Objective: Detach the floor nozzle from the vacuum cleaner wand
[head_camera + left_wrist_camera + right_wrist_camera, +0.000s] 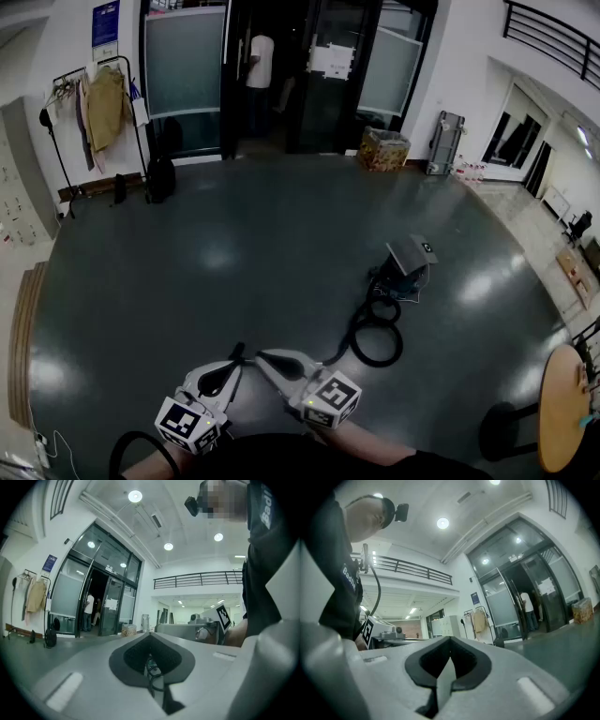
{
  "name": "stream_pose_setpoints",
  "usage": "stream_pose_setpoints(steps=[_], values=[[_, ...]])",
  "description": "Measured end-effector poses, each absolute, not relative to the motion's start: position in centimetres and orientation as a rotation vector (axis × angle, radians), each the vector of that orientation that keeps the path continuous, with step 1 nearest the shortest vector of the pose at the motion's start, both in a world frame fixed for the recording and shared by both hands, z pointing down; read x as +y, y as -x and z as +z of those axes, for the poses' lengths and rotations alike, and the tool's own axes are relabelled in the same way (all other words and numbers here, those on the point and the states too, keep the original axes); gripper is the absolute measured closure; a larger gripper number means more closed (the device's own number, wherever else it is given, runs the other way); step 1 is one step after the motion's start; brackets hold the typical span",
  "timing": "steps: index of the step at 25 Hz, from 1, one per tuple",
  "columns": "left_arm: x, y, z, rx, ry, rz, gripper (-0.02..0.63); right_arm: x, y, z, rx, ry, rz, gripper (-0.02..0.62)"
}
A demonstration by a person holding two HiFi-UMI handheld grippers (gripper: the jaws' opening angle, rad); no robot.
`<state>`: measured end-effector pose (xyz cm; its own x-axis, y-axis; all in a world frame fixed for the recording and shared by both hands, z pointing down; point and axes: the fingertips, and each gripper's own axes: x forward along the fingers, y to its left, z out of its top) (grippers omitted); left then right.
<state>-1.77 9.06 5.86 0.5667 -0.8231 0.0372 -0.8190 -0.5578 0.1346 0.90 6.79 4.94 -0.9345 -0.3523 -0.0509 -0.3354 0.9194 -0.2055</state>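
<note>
Though coiled, slim black hose (pixel 354 336)

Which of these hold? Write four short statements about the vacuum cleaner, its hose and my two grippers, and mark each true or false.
1. The left gripper and the right gripper are both shut and empty. True.
2. The vacuum cleaner is held up off the floor. False: it rests on the floor, away from both grippers.
3. The hose lies looped on the floor beside the vacuum cleaner. True.
4. A coat hangs right of the doorway. False: it hangs at the left.
</note>
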Motion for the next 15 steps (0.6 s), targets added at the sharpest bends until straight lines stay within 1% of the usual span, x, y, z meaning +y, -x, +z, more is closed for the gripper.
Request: stream_pose_setpoints(steps=[11, 15], values=[[9.5, 1.2, 5.3, -1.412, -2.657, -0.024, 0.604, 7.4, -1.2, 5.0, 3.003, 0.515, -0.296, 0.595], [9.6, -0.1, 6.3, -1.403, -2.644, -0.029, 0.604, 7.4, -2.5, 4.8, 2.982, 0.496, -0.281, 0.594]])
